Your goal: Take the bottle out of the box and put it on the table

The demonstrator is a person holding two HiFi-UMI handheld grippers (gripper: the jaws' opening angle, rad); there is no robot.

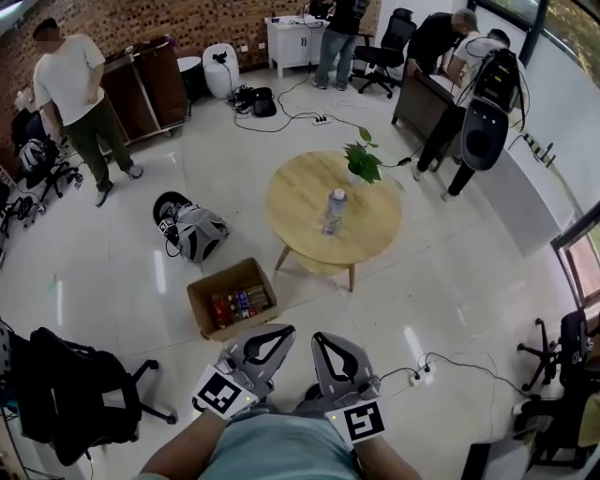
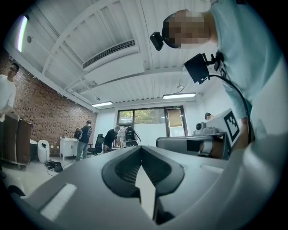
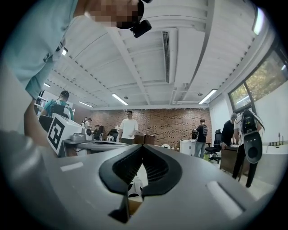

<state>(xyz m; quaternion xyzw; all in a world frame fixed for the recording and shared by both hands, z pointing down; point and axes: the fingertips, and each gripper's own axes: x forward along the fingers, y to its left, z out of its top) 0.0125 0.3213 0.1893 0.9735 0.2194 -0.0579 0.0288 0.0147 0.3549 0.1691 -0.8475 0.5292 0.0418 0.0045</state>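
Round table (image 1: 298, 199), one bottle (image 1: 335, 210), one box (image 1: 219, 279)

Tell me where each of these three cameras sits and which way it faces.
Head view: on the person's head, steeply down at box, table and bottle; left gripper, right gripper, forearms below.
Left gripper view: on that gripper, level along shut fingers toward windows; shirt at right.
Right gripper view: on that gripper, level toward the brick wall; shirt at left.
Shared: each gripper view shows the other gripper's marker cube.

Green potted plant (image 1: 362, 161), grey backpack (image 1: 199, 232), black office chair (image 1: 66, 384), white power strip (image 1: 420, 372), brick wall (image 1: 141, 23).
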